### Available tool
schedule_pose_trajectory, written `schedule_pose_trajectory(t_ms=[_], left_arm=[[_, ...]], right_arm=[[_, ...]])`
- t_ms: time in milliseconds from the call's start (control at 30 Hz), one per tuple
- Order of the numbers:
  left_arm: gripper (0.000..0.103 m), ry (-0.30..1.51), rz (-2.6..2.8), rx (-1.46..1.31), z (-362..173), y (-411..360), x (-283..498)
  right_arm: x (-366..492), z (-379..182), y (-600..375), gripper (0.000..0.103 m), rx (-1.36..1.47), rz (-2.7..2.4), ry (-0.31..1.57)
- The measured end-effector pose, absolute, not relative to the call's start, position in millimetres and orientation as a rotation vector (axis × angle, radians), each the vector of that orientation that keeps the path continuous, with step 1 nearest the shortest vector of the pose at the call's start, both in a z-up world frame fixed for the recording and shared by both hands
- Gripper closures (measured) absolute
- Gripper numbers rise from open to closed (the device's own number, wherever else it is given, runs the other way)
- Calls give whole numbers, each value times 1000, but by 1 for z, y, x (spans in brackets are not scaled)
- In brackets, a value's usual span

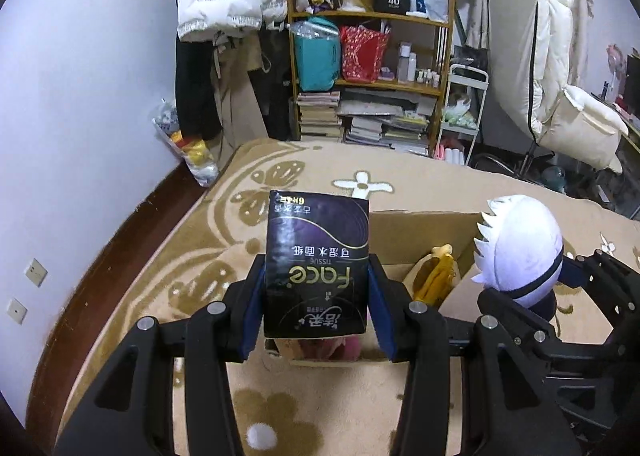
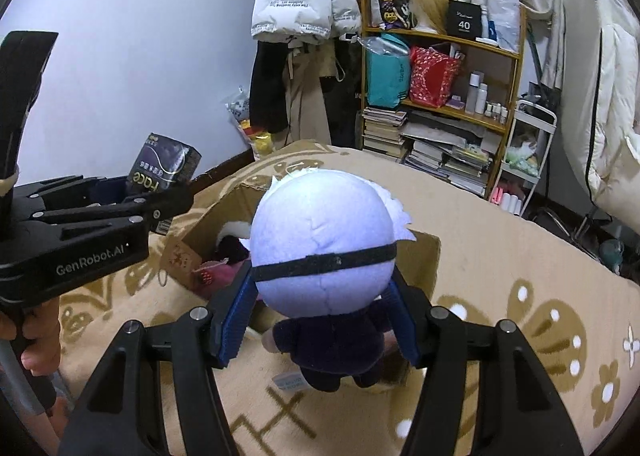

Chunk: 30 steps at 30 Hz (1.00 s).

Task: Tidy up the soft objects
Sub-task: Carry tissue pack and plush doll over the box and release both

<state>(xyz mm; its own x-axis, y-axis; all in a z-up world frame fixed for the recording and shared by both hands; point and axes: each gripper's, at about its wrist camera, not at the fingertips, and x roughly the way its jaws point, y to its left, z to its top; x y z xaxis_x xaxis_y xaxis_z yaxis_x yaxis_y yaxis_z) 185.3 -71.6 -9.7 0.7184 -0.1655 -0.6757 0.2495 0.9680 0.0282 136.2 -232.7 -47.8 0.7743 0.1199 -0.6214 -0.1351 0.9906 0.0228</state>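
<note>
Tissue pack (image 1: pixel 318 264), black with "Face" printed on it, sits pinched between the blue pads of the left gripper (image 1: pixel 318 296), held above the near edge of the open cardboard box (image 1: pixel 416 232). Plush doll (image 2: pixel 324 256), white-haired with a black band round its head, is clamped at head and shoulders by the right gripper (image 2: pixel 320 320), also above the box.

Procedure, as judged from this position:
1. Carry each item over a free part of the box before lowering; the grippers are close together, so lower one at a time.
2. Keep the pack upright to fit beside the contents.
3. Spread the jaws only once the item rests on something.

Count: two grippers, both loaded; one tissue pack; one doll; one box. Inside the box, one yellow plush (image 1: pixel 434 276) and one dark-and-pink soft item (image 2: pixel 224 264) show; more may be hidden.
</note>
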Motion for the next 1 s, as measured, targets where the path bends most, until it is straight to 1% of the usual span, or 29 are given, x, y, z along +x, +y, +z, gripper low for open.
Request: schedule_pose_trajectory(t_ms=[233, 500, 533, 600, 633, 700, 733, 767, 833, 900, 1000], left_arm=[[58, 765, -221, 117, -25, -74, 207], [58, 809, -239, 111, -45, -77, 216], [57, 811, -246, 116, -47, -78, 216], [49, 811, -251, 129, -48, -81, 216], [48, 809, -251, 134, -48, -82, 216], [47, 797, -245, 135, -47, -81, 214], [47, 797, -243, 138, -46, -80, 213], [47, 801, -241, 140, -46, -80, 213], [46, 809, -237, 139, -45, -77, 212], [38, 812, -226, 135, -44, -73, 210], [36, 808, -208, 135, -40, -68, 205]], right_arm=[[154, -67, -235, 37, -33, 132, 700], [161, -88, -245, 36, 41, 144, 742], [162, -89, -246, 35, 48, 143, 741], [163, -90, -248, 31, 63, 147, 744], [163, -90, -249, 30, 66, 146, 743], [162, -91, -249, 23, 63, 147, 743], [161, -91, -249, 17, 59, 146, 742], [161, -90, -250, 13, 58, 141, 738], [157, -88, -250, 13, 57, 135, 732], [155, -86, -252, 12, 65, 132, 739], [150, -80, -256, 6, 84, 125, 738]])
